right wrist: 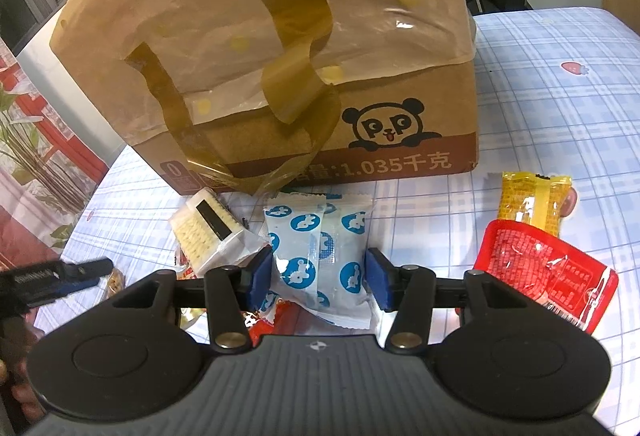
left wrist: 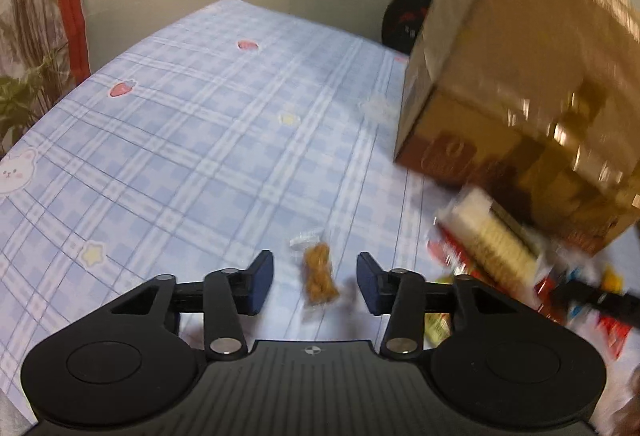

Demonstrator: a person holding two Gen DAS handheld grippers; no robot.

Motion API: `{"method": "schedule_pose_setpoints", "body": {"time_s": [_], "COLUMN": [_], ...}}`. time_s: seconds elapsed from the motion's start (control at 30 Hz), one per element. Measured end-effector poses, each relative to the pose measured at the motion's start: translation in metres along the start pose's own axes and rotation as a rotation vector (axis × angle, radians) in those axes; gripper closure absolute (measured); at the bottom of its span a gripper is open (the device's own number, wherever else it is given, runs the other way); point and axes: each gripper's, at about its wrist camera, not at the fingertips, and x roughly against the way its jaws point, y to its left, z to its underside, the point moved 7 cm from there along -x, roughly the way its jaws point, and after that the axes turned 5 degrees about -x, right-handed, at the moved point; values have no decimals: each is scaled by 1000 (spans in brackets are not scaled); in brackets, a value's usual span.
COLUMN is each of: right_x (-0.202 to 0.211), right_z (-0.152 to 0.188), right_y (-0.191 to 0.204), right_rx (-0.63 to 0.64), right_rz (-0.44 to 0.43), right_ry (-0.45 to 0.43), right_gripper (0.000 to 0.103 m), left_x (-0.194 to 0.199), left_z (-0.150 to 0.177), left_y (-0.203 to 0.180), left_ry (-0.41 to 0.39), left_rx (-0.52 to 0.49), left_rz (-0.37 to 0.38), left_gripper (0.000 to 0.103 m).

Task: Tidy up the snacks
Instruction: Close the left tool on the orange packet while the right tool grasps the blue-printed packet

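While the white snack packet printed with blue round emblems [right wrist: 320, 260] lies on the blue-and-white checked cloth of the surface [right wrist: 560, 108], just in front of the brown cardboard box with a panda face [right wrist: 400, 128], the right gripper [right wrist: 318, 278] straddles it with its blue-padded fingers [right wrist: 378, 282] spread, one on either side, close to the wrapper's edges though I cannot tell if they touch it. This looks like the picking step: the next move calls for pressing the fingers in on the soft pack and lifting it clear of its neighbours, a clear pack of pale wafers [right wrist: 208, 232] just to its left, a red packet [right wrist: 548, 272] and a yellow packet [right wrist: 532, 206] to the right. The left gripper [left wrist: 316, 284] hovers with its fingers spread above a small clear-wrapped brown snack [left wrist: 318, 274] lying on the cloth between them, near the box, which shows blurred in that view. It pinches nothing.
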Motion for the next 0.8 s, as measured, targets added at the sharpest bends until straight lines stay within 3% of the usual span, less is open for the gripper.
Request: {"method": "schedule_pose_setpoints", "body": {"time_s": [0.13, 0.3, 0.8], "right_x": [1, 0, 7], "right_z": [0, 1, -1], "right_y": [0, 1, 3], "right_rx": [-6, 1, 27], "right_rz": [1, 4, 6], "right_ry": [-2, -1, -13], "right_gripper": [51, 51, 52], "left_x": [-1, -2, 2], "left_z": [-1, -3, -1], "left_y": [-3, 3, -1], "left_ry": [-3, -9, -16], "left_rx": [-60, -67, -58], "left_rz": [-66, -97, -86], "left_gripper": [64, 82, 83]}}
